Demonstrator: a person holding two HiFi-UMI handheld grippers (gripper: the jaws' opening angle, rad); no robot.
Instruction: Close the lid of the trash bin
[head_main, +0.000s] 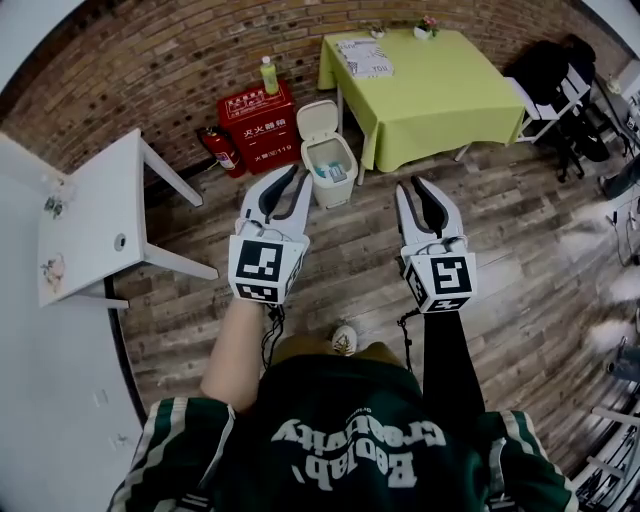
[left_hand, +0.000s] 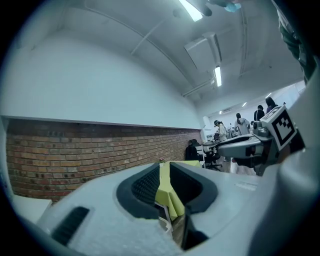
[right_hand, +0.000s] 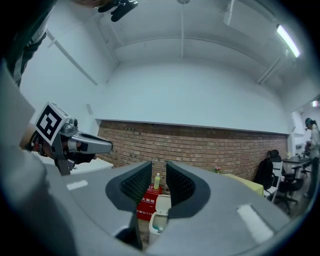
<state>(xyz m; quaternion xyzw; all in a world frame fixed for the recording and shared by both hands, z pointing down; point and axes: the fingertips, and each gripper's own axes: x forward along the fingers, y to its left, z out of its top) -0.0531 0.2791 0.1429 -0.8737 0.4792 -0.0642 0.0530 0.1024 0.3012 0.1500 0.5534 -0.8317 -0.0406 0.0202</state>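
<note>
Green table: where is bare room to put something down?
The green table is bare across its middle and near edge. Papers take its far left corner, a flower pot the far edge. Trash bin crowds its left side.

left claw (head_main: 300, 175): white shell, black ribbed pads (left_hand: 145, 186) | right claw (head_main: 410, 183): same | cubes (head_main: 265, 268): black-and-white square markers | cables (head_main: 270, 335): black | shirt (head_main: 350, 440): dark green, white lettering | sleeves (head_main: 165, 440): white-striped
</note>
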